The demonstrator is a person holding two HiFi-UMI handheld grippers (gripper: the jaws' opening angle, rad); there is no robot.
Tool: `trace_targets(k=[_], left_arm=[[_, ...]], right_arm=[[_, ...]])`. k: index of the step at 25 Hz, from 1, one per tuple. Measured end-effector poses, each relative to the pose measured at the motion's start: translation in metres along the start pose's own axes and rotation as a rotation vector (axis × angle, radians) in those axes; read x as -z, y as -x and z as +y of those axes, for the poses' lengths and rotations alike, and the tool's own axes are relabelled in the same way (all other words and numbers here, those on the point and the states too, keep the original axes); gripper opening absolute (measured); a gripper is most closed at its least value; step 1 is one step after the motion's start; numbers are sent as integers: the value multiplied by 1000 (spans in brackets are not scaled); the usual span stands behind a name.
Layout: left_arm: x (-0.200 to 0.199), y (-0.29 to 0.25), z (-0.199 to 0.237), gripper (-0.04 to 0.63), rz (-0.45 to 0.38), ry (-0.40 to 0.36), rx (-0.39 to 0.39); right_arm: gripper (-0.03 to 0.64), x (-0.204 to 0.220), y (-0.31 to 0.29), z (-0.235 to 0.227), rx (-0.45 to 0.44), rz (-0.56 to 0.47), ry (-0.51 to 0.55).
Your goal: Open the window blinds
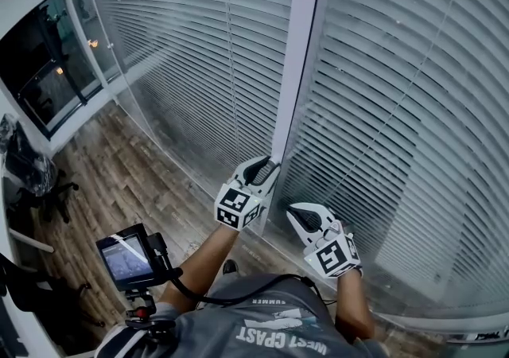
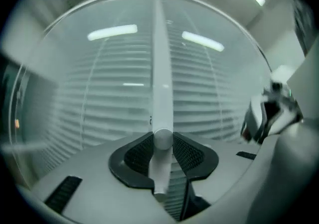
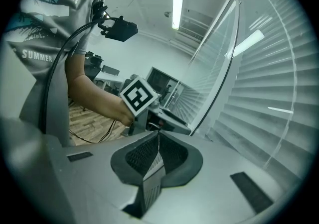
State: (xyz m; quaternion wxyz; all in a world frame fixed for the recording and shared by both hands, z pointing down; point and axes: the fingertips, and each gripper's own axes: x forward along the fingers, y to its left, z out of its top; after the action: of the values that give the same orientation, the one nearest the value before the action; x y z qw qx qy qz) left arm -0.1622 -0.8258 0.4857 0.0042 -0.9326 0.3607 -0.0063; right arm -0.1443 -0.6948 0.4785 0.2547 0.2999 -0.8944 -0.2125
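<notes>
Pinching wand (image 2: pixel 162 93) with left gripper (image 1: pixel 267 167)

Found left gripper raised where two panels of the window blinds (image 1: pixel 398 110) meet, pads (image 2: pixel 187 153) touching the white wand on both sides. Logged wand running upright, up and away from the jaws, in front of the slats (image 2: pixel 209 103). Noted right gripper (image 1: pixel 298 215) just right of the left one and nearer, jaws pressed together, close to the right panel. Recorded slats lying shut on both panels; wood floor (image 1: pixel 119 173) at left.
</notes>
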Motion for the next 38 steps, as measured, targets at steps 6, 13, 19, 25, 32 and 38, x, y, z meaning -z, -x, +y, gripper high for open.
trace_targets(k=[6,13,19,25,32,38], left_arm=[[0,3,11,126,-134,680,123],[-1,8,-1,163,64,-405,-106],[-1,5,-8,127,133,-768,-183],[-5,6,5,127,-68,324,59],[-2,6,11,127,-147,768,155],[-6,6,9,129,-87,507,136]], right_arm=[[5,3,-3,1,-4,-1,-2],[5,8,-1,4,-11,4,-10],[5,7,-1,4,-22,11,-14],[5,8,0,2,-27,13,-17],[5,11,-4,3,-37,14,-18],[5,11,-7,1,-46,0,-14]])
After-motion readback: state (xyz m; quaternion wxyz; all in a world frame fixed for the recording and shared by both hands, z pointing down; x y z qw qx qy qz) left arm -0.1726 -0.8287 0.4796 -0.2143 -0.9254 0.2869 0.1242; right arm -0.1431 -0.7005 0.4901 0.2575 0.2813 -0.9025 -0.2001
